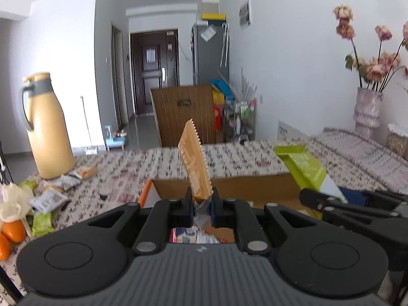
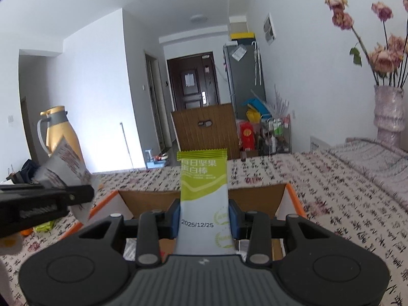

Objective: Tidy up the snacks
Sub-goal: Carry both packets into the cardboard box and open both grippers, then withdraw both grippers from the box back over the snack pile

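Left jaws clamped on orange packet (image 1: pixel 195 163), right jaws on green bar (image 2: pixel 204 193), above box (image 2: pixel 255 191)

Orange-brown snack packet (image 1: pixel 195 160), serrated edge, upright above open cardboard box (image 1: pixel 229 187) near table's front edge; green-white nut bar (image 2: pixel 202 196) upright over same box; loose packets (image 1: pixel 48 199) at table's left edge

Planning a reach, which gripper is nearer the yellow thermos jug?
Left. The left gripper is beside the right gripper, on the yellow thermos jug's side; the right is farther off.
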Demonstrator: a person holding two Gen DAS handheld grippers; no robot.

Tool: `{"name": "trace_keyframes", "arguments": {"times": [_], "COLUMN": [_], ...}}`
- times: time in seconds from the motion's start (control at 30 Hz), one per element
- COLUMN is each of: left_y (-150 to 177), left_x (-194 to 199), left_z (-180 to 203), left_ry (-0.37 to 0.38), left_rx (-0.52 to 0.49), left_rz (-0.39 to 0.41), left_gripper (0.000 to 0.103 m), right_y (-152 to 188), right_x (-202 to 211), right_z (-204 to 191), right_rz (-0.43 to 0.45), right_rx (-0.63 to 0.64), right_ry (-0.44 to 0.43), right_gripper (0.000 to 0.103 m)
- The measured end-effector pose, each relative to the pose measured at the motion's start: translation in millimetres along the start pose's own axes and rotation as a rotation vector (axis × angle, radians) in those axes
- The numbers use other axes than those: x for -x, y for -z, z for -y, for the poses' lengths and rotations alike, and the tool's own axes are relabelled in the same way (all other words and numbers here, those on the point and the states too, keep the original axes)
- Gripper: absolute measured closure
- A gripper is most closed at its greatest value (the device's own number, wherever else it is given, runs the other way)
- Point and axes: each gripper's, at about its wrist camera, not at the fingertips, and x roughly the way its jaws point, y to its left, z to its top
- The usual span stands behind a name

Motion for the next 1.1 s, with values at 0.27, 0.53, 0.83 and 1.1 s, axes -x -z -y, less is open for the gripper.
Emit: {"name": "trace_keyframes", "arguments": {"times": [0.27,0.53,0.83,1.1], "left_y": [7.4,7.6,4.9,5.4], "left_x": [-6.8,4.7,7.1,6.8], "left_z": [-2.5,-10.6,-18.4,-19.3], "left_ry": [0.014,-0.036,-0.061,-0.07], "left_rx": [0.002,0.06,0.105,0.112], "left_rz": [-0.028,0.034,0.035,0.026], "left_gripper": [0.091,0.003,0.0,0.0], "right_y": [6.3,7.7,9.2,9.2], "right_x": [2.2,-0.1,-3.2,-3.0], "right_z": [-5.0,5.7,12.9,12.1], "right_rz": [-0.015,-0.027,-0.034,-0.033], "right_rx": [0.017,-0.039,-0.07,-0.069], "right_ry": [-0.007,0.033,0.058,0.063], "right_gripper": [0.066,0.016,0.0,0.0]}}
